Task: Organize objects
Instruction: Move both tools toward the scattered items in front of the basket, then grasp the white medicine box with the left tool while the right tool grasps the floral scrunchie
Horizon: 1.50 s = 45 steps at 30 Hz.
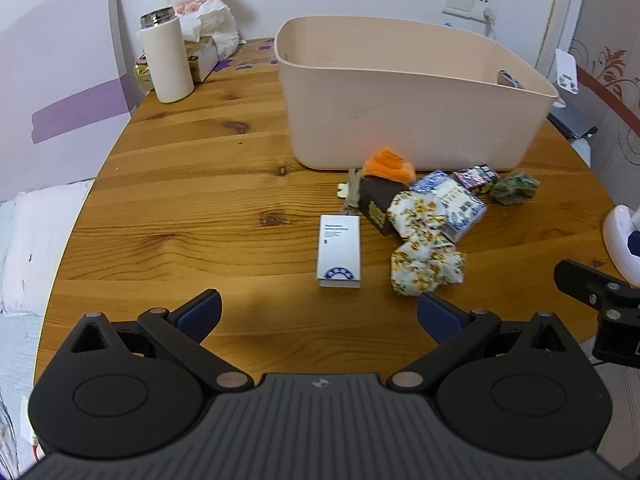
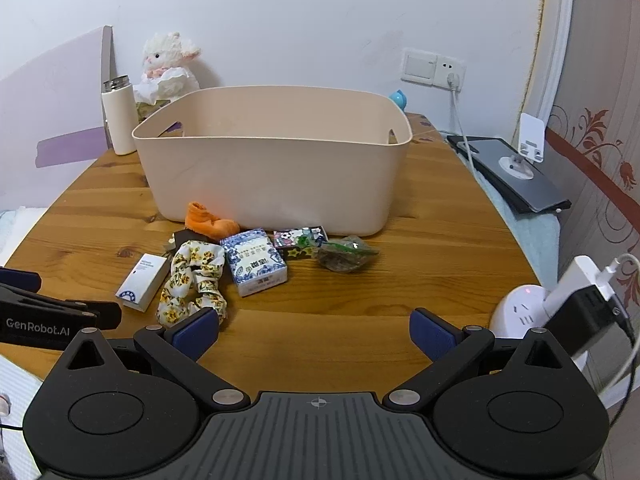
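Observation:
A beige plastic bin (image 1: 400,112) (image 2: 272,176) stands on the wooden table. In front of it lies a pile: a small white box (image 1: 339,251) (image 2: 143,282), a floral scrunchie (image 1: 424,248) (image 2: 196,280), a blue-and-white patterned box (image 1: 456,200) (image 2: 256,266), an orange cloth piece (image 1: 388,165) (image 2: 208,222), a dark brown box (image 1: 378,202), a black patterned box (image 1: 476,176) (image 2: 300,238) and a green wrapped item (image 1: 514,188) (image 2: 344,256). My left gripper (image 1: 318,314) is open, just short of the white box. My right gripper (image 2: 314,330) is open, with nothing between its fingers.
A white thermos (image 1: 166,56) (image 2: 118,116) and a plush lamb (image 1: 204,8) (image 2: 168,64) stand at the back left. A round white power socket with a charger (image 2: 552,308) sits at the right edge. A tablet and phone stand (image 2: 516,172) lie beyond the table's right side.

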Each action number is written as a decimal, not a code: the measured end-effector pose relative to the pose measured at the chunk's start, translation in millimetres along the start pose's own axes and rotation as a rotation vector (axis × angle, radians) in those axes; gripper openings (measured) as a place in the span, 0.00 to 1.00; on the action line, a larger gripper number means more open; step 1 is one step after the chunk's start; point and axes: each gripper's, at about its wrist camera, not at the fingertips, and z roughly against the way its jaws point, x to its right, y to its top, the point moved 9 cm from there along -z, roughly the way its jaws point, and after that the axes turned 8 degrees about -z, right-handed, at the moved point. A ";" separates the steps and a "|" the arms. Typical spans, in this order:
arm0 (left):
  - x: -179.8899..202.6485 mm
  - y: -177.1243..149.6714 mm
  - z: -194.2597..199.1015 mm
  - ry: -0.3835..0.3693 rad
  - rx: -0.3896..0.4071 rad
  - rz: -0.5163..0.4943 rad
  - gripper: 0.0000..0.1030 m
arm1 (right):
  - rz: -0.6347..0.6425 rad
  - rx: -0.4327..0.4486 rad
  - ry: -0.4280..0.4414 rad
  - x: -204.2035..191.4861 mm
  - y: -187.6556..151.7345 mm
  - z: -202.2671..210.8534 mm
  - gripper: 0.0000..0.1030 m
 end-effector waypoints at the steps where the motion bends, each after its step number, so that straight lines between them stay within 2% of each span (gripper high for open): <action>1: -1.8 0.4 -2.9 0.000 -0.005 0.004 1.00 | 0.000 -0.003 0.002 -1.4 0.1 -2.8 1.00; 13: -21.6 9.7 -35.8 -0.010 -0.039 0.020 1.00 | 0.023 -0.048 0.055 -19.9 1.8 -37.3 0.99; 28: -9.7 16.9 -78.5 -0.084 -0.116 -0.021 1.00 | 0.033 -0.129 0.150 -40.8 -6.1 -78.2 0.90; 33: -13.0 16.7 -84.5 -0.050 -0.106 -0.042 1.00 | 0.034 -0.149 0.204 -50.8 -6.9 -85.9 0.83; 36: -16.0 18.2 -86.1 -0.057 -0.098 -0.051 1.00 | 0.025 -0.162 0.235 -55.4 -8.3 -89.7 0.75; 38: -17.1 19.0 -86.4 -0.064 -0.091 -0.060 1.00 | 0.025 -0.173 0.254 -58.4 -10.7 -91.0 0.61; 39: -16.9 19.4 -86.8 -0.067 -0.086 -0.067 1.00 | 0.025 -0.180 0.262 -60.1 -12.4 -91.8 0.60; 41: -16.6 19.1 -86.5 -0.074 -0.071 -0.082 0.99 | 0.045 -0.167 0.252 -62.4 -13.5 -92.2 0.46; 42: -16.2 18.5 -85.9 -0.079 -0.065 -0.088 0.98 | 0.055 -0.164 0.250 -63.6 -14.0 -91.9 0.42; 44: -14.6 18.4 -81.8 -0.087 -0.039 -0.102 0.89 | 0.052 -0.166 0.264 -65.4 -14.6 -91.4 0.27; 45: -13.7 18.4 -79.6 -0.091 -0.031 -0.107 0.83 | 0.051 -0.169 0.271 -66.4 -15.0 -91.3 0.22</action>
